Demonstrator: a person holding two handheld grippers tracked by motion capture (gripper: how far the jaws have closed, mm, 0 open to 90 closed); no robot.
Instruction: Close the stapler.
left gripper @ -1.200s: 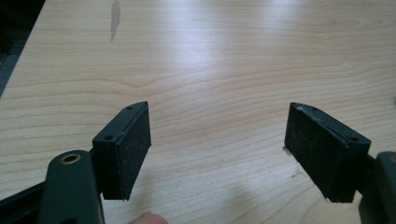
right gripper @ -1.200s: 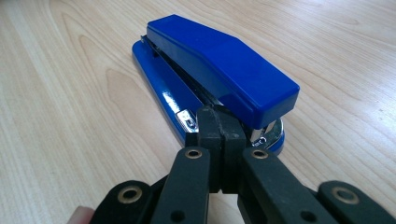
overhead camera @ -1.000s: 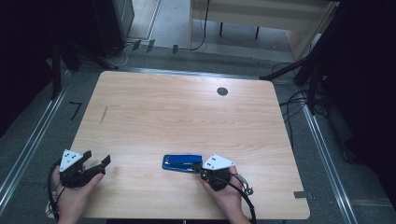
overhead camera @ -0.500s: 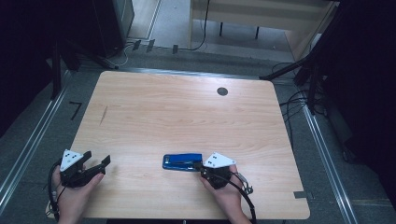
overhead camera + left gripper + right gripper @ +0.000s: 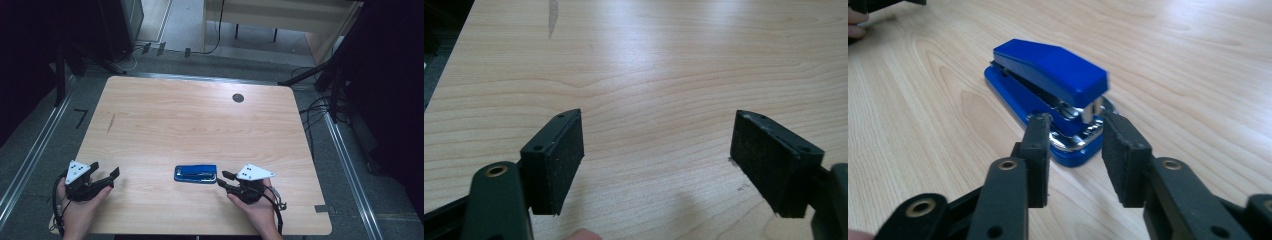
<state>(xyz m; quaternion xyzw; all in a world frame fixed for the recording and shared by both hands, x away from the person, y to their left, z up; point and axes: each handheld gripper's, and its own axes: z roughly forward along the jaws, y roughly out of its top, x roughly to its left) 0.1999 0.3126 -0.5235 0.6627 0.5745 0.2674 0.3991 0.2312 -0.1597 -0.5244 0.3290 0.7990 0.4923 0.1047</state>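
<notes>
Releasing the blue stapler onto the surface, my right tool had just been opening beside its end; my left tool waited well apart from the stapler, unclenched and empty.

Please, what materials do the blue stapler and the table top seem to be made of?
The stapler: probably glossy blue plastic on its body, with bright, mirror-like metal, likely steel, at its front end and base edge. The table top: pale wood grain with a soft sheen; whether it is laminate or real wood I cannot tell.
</notes>
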